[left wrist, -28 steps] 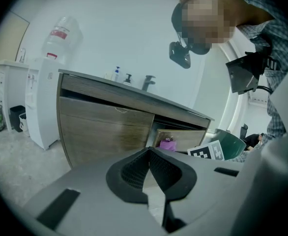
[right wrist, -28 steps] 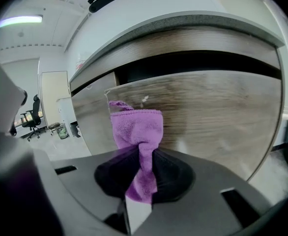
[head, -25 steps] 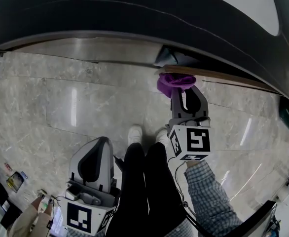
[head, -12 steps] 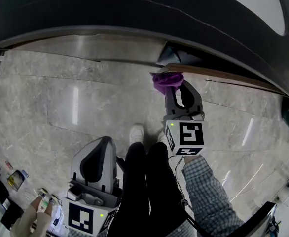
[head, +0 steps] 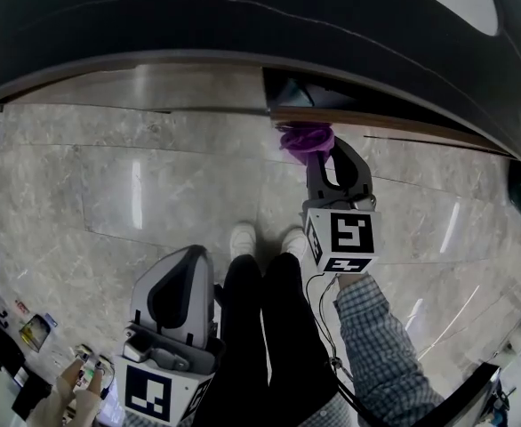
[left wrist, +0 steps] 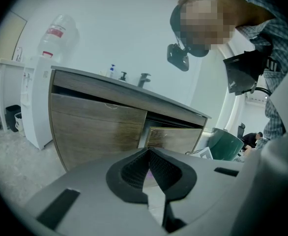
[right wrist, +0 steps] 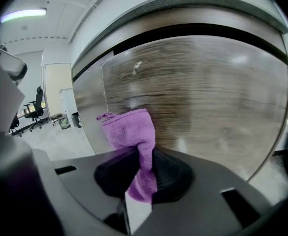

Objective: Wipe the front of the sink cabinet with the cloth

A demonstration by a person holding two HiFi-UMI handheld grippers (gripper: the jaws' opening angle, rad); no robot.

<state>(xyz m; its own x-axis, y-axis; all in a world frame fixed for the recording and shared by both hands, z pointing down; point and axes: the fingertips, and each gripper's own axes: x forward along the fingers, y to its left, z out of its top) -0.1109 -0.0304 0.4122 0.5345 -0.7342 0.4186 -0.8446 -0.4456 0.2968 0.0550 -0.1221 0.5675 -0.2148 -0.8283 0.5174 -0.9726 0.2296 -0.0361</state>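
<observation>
**Head view.** Cloth (head: 305, 138): purple, bunched at the tip of the right gripper (head: 324, 157), against the wooden cabinet front (head: 380, 124) under the dark bench edge. The right forearm, in a checked sleeve, reaches forward and down. The left gripper (head: 182, 261) is low beside the person's legs, well apart from the cabinet.

**Left gripper view.** Left gripper (left wrist: 149, 157): jaws together at the tips, holding nothing, aimed at the cabinet front (left wrist: 95, 127) from a distance.

**Right gripper view.** Right gripper (right wrist: 141, 168): jaws clamped on a fold of the cloth (right wrist: 131, 132). A wad stands proud toward the cabinet front (right wrist: 208, 97); contact is uncertain.

**Handling (judged).** Light, soft, limp and not fragile. Best pinched at a gathered fold, with the wad left free to wipe.
</observation>
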